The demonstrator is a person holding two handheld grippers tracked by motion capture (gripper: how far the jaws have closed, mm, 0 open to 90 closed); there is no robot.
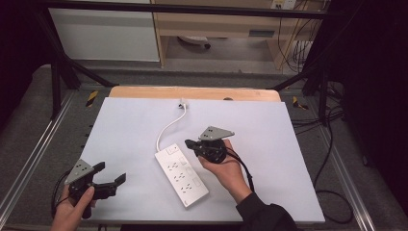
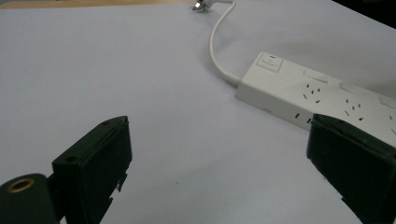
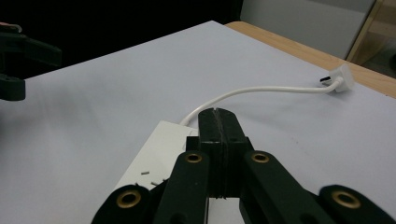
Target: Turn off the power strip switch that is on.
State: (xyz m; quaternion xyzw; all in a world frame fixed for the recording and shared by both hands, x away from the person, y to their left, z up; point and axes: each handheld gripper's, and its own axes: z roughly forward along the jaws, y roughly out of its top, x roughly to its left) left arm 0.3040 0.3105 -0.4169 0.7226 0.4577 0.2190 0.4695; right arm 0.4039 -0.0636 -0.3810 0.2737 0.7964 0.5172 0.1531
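A white power strip (image 1: 182,177) lies at an angle near the middle of a white sheet (image 1: 125,130) that covers a wooden table (image 1: 144,91), its switch end turned toward the far edge. Its white cord (image 1: 168,126) curves away to a plug (image 1: 183,103) resting near the sheet's far edge. The right gripper (image 1: 188,143), held in the person's right hand (image 1: 225,166), hovers over the strip's switch end; in the right gripper view its jaws are pressed flat together with nothing between them. The left gripper (image 1: 109,172), held in the left hand (image 1: 72,207) near the sheet's near left corner, sits well apart from the strip, jaws spread wide and empty. In the left gripper view, the strip's sockets show just beyond the jaw at the right of the frame.
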